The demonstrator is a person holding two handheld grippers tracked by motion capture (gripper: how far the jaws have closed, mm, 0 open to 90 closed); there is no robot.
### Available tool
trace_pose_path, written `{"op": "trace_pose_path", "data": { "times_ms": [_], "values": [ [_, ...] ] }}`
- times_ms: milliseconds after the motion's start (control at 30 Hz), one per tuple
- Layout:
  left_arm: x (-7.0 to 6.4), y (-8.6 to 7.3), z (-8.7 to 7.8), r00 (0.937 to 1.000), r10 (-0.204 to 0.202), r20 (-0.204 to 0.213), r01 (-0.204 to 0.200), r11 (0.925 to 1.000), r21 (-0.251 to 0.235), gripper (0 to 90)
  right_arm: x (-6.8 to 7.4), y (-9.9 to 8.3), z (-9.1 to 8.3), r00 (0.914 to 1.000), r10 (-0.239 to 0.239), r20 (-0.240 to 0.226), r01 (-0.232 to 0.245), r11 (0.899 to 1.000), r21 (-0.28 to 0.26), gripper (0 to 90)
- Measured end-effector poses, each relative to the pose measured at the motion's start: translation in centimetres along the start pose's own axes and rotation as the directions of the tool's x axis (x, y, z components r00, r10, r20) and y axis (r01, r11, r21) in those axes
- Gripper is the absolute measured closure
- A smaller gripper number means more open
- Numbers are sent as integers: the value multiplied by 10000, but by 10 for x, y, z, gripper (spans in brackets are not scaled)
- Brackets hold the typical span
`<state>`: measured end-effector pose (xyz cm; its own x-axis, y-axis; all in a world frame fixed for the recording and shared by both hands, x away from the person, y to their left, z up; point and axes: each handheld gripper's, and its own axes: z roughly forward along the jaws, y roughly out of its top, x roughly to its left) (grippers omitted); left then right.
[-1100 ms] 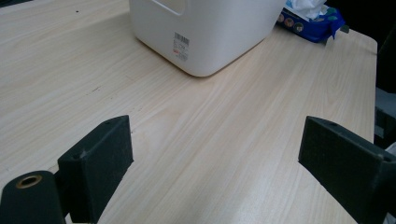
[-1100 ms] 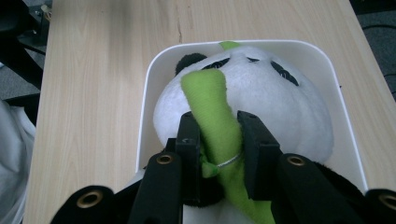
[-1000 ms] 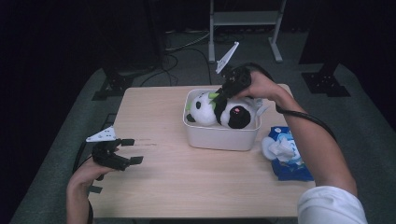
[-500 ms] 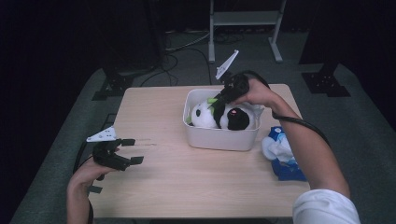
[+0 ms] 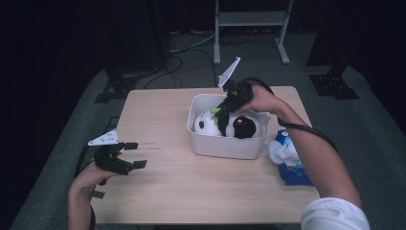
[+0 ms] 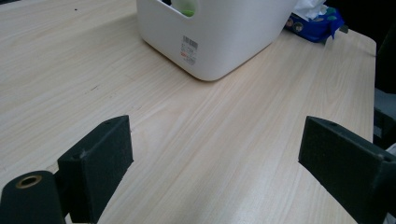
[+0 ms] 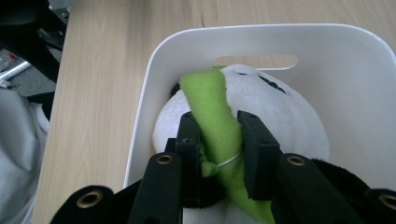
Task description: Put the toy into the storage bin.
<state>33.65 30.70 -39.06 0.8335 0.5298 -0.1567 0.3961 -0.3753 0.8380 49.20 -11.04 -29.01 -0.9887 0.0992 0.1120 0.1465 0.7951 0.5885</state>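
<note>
Plush panda (image 5: pixel 230 125): lying in the white bin (image 5: pixel 206 143), white head toward the bin's left end, black parts toward the right.
Green strip (image 7: pixel 217 116): a soft green piece across the panda's head, a thin silver thread tied round it low down; running up between the jaws in the right gripper view.
Right gripper (image 7: pixel 218 135): tilted down into the bin from its far side, jaws clamped on the green strip, both pads pressing its sides.
White bin: on the tabletop (image 5: pixel 191 182), right of middle; handle slot in the end wall just beyond the panda's head; barcode label on the near wall in the left gripper view.
Left gripper (image 5: pixel 129 155): low over the near left part of the tabletop, well apart from the bin; jaws wide apart, bare wood between them.
Blue-and-white item (image 5: pixel 289 160): on the tabletop just beside the bin's right end; soft, crumpled, kind not clear.
Step in hand: probably handling the panda by its green strip inside the bin; lifting out or setting down, cannot tell.
Next move: for a lift, a steady pull straight up, keeping the grip, since the strip is thin and limp and the toy could swing or catch the rim; for a placement, parting the jaws and backing up clear of the bin wall.
</note>
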Motion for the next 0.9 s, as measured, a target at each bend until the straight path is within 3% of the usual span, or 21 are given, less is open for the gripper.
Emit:
{"op": "trace_pose_path", "data": {
  "times_ms": [233, 667, 900],
  "values": [
    [0, 1, 0, 10000, 9, 3, -9, 10000, -6, 86, 7, 0, 1, 9994, -164, -310, 162, 9999, -49, 706],
    [0, 1, 1, 10000, 18, 28, -18, 10000, -4, 86, -2, 8, -15, 9997, -94, 246, 100, 9997, -224, 709],
    [1, 1, 3, 10000, 35, 61, -36, 10000, 66, 86, -3, 3, 1, 9997, -139, 221, 135, 9998, 163, 709]
  ]
}}
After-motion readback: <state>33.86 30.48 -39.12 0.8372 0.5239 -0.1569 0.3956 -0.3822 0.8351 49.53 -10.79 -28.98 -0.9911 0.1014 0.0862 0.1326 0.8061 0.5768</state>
